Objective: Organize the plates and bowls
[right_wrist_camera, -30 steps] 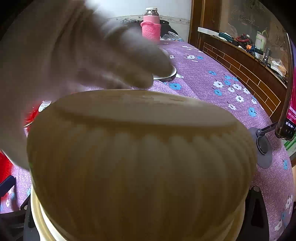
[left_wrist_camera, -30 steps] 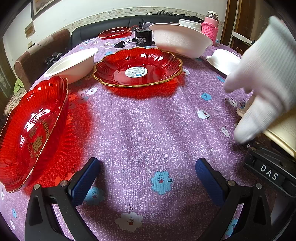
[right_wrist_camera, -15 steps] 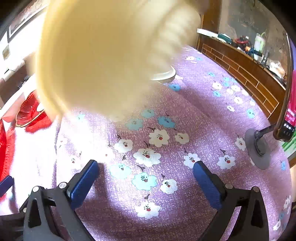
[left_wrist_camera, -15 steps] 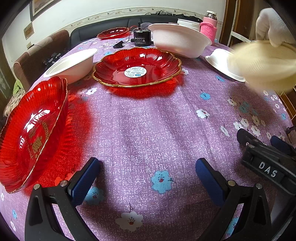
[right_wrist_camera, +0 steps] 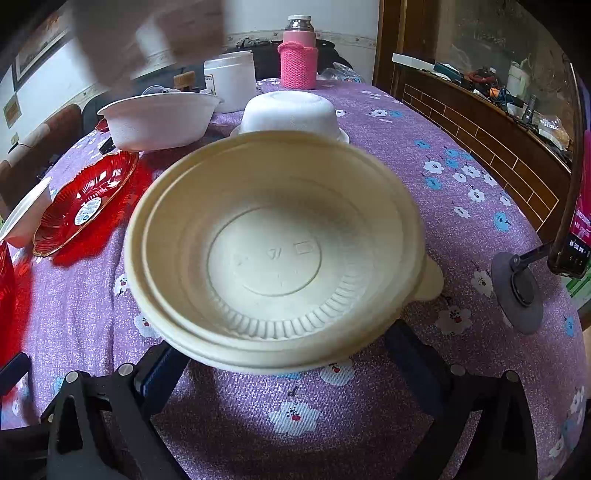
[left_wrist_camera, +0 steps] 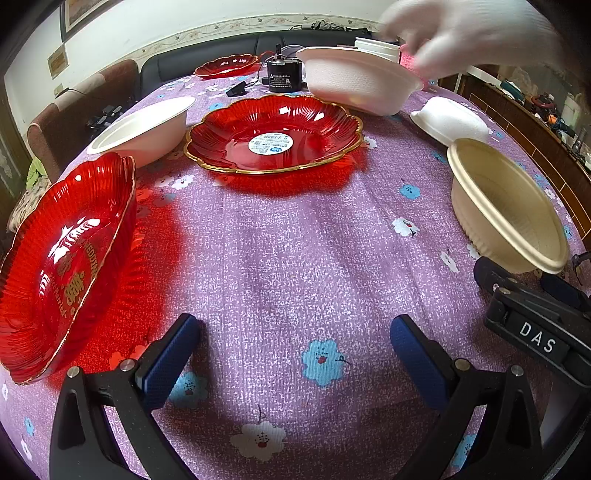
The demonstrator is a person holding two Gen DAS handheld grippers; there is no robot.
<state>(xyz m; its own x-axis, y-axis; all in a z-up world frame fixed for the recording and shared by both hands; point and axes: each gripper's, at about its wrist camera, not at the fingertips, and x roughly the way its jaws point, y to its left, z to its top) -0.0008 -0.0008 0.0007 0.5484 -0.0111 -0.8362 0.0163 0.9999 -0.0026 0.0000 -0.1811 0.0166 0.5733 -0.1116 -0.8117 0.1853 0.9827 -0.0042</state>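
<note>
Bench: a round bench (left_wrist_camera: 295, 240) under a purple cloth printed with blue and white flowers.
Left tongs: the left tongs (left_wrist_camera: 295, 350) sit low over bare cloth, blue-padded fingers spread wide, nothing between them.
Right tongs: the right tongs (right_wrist_camera: 280, 354) sit behind the cream bowl, fingers spread to either side of its near rim; whether they touch it cannot be told.
Cream bowl: a ribbed cream bowl (right_wrist_camera: 273, 251) stands upright, mouth up, near the bench's right edge, just ahead of the right tongs; it looks like two bowls nested.
Red plates: one scalloped red plate with a gold rim (left_wrist_camera: 273, 136) lies flat in the middle; another red plate (left_wrist_camera: 62, 258) is at the left edge; a third (left_wrist_camera: 225, 66) lies far back.
White bowls: one white bowl (left_wrist_camera: 144, 125) is left of the middle plate, a larger one (left_wrist_camera: 358, 85) behind it, and one upside down (right_wrist_camera: 291, 110) beyond the cream bowl.
Hand: a blurred white-gloved hand (left_wrist_camera: 472, 33) hovers over the far right.
Other: a pink-sleeved flask (right_wrist_camera: 298, 59) and a white tub (right_wrist_camera: 231, 79) stand at the back.
</note>
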